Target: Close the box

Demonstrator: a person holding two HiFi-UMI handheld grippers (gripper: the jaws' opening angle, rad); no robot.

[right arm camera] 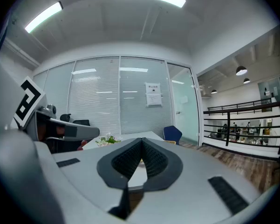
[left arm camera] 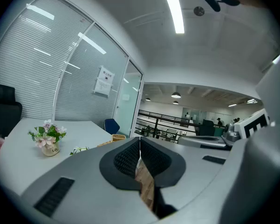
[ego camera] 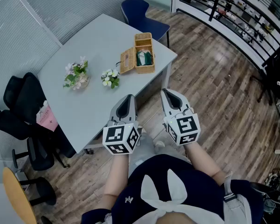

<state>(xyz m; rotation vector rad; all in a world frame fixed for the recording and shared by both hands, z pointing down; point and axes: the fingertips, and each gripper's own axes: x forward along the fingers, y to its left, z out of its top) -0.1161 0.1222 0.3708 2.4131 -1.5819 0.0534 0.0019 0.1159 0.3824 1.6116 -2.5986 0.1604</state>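
Woven wicker box point(ego camera: 143, 55), tan and rectangular, sits on the pale grey bench point(ego camera: 84, 101) well ahead of both grippers, roughly on the line that runs out between them and near the bench's far corner. Its flat wicker lid point(ego camera: 127, 61) hangs open on the side toward the left gripper point(ego camera: 129, 98), leaning away from the body, and something green point(ego camera: 145, 58) shows inside. The left gripper view catches only a small tan sliver of the box just beyond its tips.

Both grippers are held level and low, short of the bench's near edge and well apart from the box. The left gripper has its ribbed pads pressed together with nothing between them. The right gripper point(ego camera: 167, 92) is likewise closed and empty.

Nothing of the closing has begun. The box looks light and stiff, with a rough weave that should not slip but could crack or snag if squeezed hard. Being light on a smooth top, it will probably slide when the lid is pushed. The best hold seems to be the lid's free edge, farthest from its hinge, lifted or nudged over by the left gripper while the right gripper steadies the body's opposite wall. The green contents may need to sit low enough for the lid to seat.
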